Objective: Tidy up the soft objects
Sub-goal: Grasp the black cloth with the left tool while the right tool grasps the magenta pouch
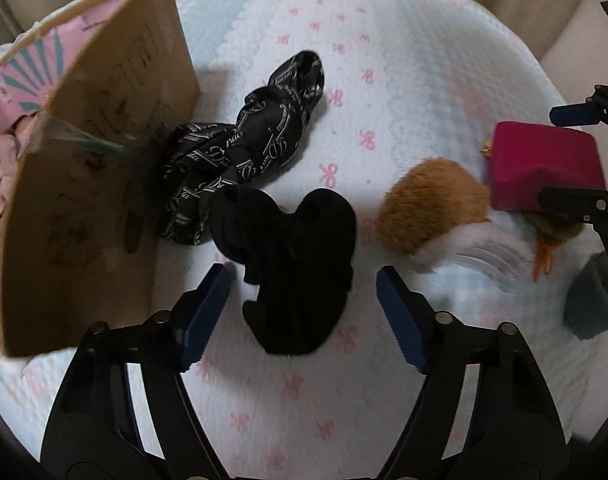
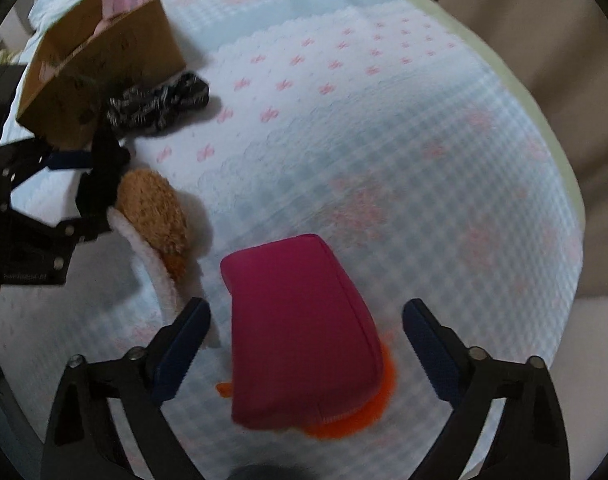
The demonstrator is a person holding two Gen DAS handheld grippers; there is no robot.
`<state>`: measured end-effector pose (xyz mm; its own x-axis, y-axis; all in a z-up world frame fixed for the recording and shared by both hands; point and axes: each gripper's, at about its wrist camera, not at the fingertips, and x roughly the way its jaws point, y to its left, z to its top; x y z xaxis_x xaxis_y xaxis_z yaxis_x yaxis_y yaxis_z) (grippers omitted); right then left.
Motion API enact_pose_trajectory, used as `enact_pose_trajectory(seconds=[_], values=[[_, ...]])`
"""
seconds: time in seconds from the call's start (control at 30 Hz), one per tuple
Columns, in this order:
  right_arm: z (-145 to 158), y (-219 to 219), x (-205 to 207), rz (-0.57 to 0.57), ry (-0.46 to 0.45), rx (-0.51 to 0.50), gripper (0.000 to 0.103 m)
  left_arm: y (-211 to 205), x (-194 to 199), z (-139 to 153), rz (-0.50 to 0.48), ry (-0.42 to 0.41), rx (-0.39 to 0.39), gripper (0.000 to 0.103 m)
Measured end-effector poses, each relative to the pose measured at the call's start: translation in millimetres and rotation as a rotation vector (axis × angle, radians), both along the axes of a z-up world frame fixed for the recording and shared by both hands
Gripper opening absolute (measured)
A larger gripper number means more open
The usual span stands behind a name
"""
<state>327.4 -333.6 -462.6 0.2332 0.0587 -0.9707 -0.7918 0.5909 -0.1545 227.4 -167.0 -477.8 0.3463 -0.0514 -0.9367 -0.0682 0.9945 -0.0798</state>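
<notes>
My left gripper [image 1: 304,280] is open, its fingers on either side of a plain black cloth [image 1: 296,264] lying on the bedspread. A black scarf with white lettering [image 1: 240,152] lies just beyond, against a cardboard box [image 1: 96,184]. A brown and white plush [image 1: 432,208] lies to the right. My right gripper [image 2: 306,320] is open over a magenta pouch [image 2: 300,332], which lies on something orange [image 2: 368,412]. In the right wrist view the left gripper [image 2: 88,184] holds the black cloth between its fingers beside the plush [image 2: 156,220].
The box [image 2: 100,64] stands open at the left with pink items [image 1: 8,148] inside. A dark grey soft item [image 1: 592,304] lies at the right. The bedspread [image 2: 384,140] is pale blue with pink bows; beige upholstery [image 2: 544,60] borders it.
</notes>
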Motion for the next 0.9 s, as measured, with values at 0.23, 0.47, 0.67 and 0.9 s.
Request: enact_pose_trajectory(seconds=[0.23, 0.47, 0.67, 0.9], values=[[-14.7, 8.4, 2.3, 0.041, 0.029, -0.028, 0.062, 4.5, 9.7, -9.0, -0.017, 0.007, 0.024, 0.038], [-11.7, 9.4, -0.4, 0.018, 0.006, -0.018, 0.051, 6.3, 16.3, -3.9, -0.028, 0.013, 0.025, 0.016], [5.6, 7.7, -9.0, -0.028, -0.033, 0.011, 0.049, -0.1, 10.1, 7.7, -0.039, -0.003, 0.022, 0.015], [41.6, 6.5, -17.8, -0.072, -0.091, 0.050, 0.049, 1.6, 6.5, 42.4, -0.039, -0.055, 0.009, 0.015]])
